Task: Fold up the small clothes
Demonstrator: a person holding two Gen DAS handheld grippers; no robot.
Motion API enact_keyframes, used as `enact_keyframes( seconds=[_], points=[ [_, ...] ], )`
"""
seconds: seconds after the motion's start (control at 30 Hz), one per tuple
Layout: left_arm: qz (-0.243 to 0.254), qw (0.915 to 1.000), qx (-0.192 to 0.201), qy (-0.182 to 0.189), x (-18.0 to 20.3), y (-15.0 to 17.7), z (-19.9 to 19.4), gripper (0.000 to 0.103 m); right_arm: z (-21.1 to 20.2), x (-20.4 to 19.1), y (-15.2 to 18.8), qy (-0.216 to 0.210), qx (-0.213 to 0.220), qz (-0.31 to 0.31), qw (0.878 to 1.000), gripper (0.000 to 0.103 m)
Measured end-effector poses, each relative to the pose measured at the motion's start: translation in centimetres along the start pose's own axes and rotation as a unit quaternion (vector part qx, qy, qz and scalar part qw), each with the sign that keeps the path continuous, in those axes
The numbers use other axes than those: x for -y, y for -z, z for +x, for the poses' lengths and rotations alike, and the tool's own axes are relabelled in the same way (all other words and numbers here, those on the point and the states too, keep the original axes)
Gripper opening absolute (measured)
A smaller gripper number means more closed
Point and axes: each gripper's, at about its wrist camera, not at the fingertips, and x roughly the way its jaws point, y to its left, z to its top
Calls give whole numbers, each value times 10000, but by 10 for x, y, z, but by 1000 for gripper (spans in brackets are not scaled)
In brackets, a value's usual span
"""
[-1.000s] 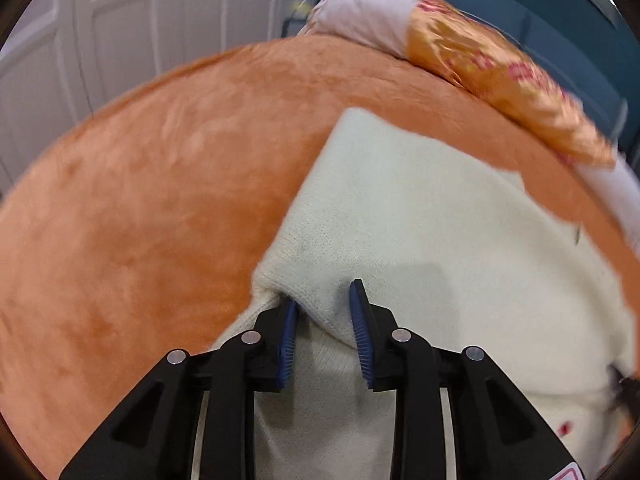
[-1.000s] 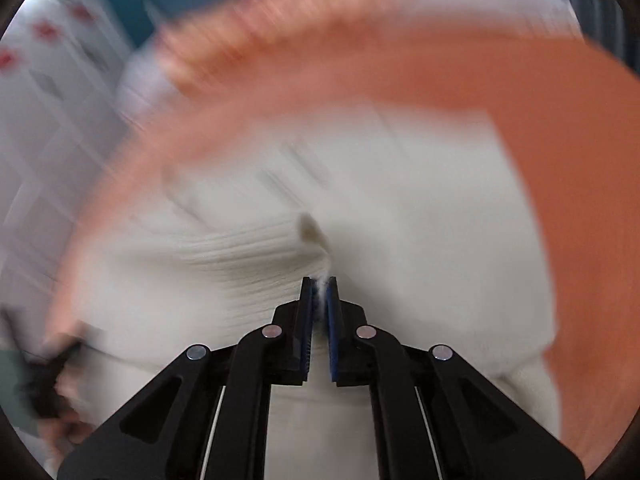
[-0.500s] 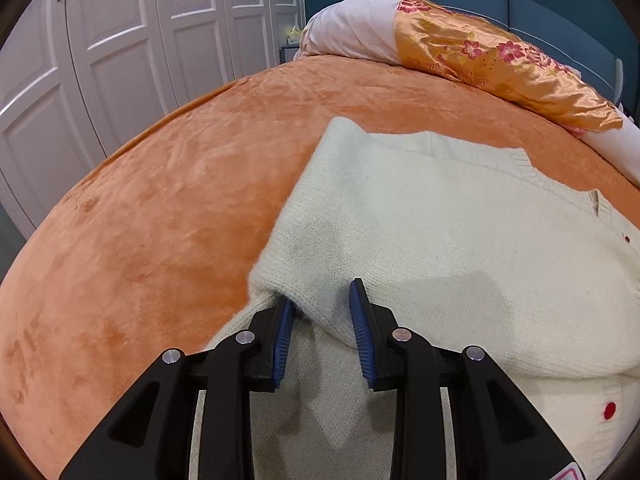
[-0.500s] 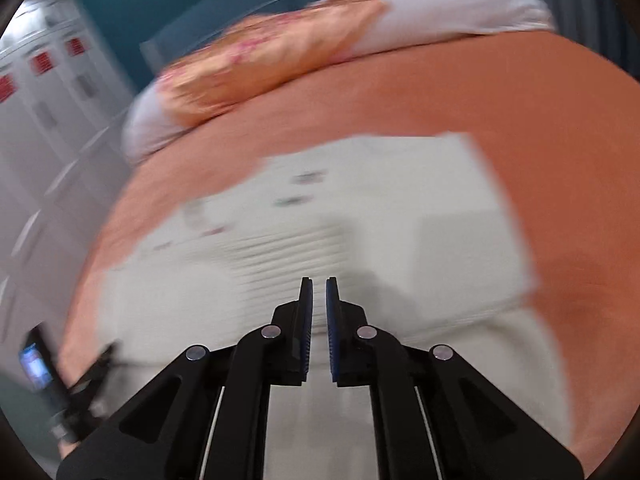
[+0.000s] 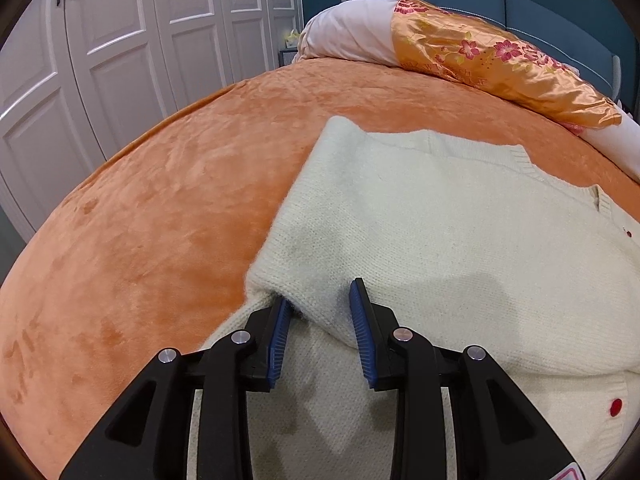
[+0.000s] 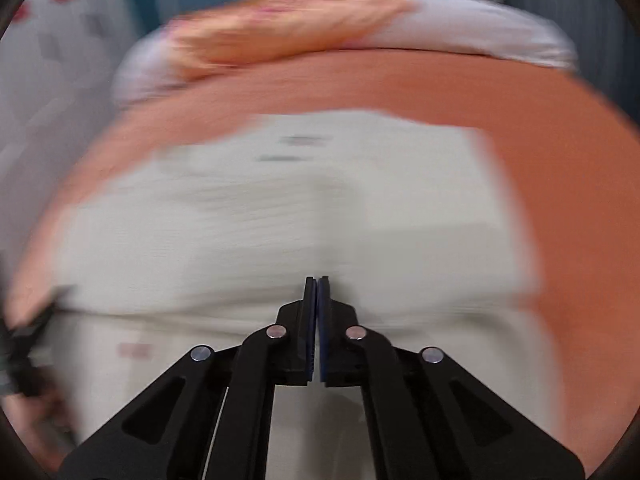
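Observation:
A cream knitted cardigan (image 5: 420, 220) with red buttons lies on an orange plush bedspread (image 5: 160, 200), its left part folded over the body. My left gripper (image 5: 320, 304) is open, its jaws on either side of the folded corner; the left finger sits under the fold's edge. In the blurred right wrist view the same cardigan (image 6: 300, 220) spreads across the bed. My right gripper (image 6: 317, 284) is shut with nothing between the pads, above the cardigan's near part.
An orange floral satin pillow (image 5: 500, 64) and a pale pillow (image 5: 344, 32) lie at the bed's head against a blue headboard. White wardrobe doors (image 5: 100, 40) stand to the left. The other gripper shows dimly at the left edge of the right wrist view (image 6: 24, 360).
My right gripper let go of the cardigan fold it pinched and pulled back, then closed empty. The left gripper stayed open at the folded corner, its view tilting level.

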Motion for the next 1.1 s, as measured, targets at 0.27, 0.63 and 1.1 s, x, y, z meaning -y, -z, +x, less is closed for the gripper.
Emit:
enact_keyframes(
  seconds=[0.27,0.63,1.1],
  points=[
    [-154,9996,-99,236,-7,-3,-4,33,-95,54,46,453,271,261,9983,5],
    [-516,9924,-737,845,-115,72,-114,55,-191,97,137,472,-330,145,9982,53],
    [-744,9781,-1410,1341,-171,150,-165,64,-193,94,207,-275,-1163,1056,9872,59]
  ],
)
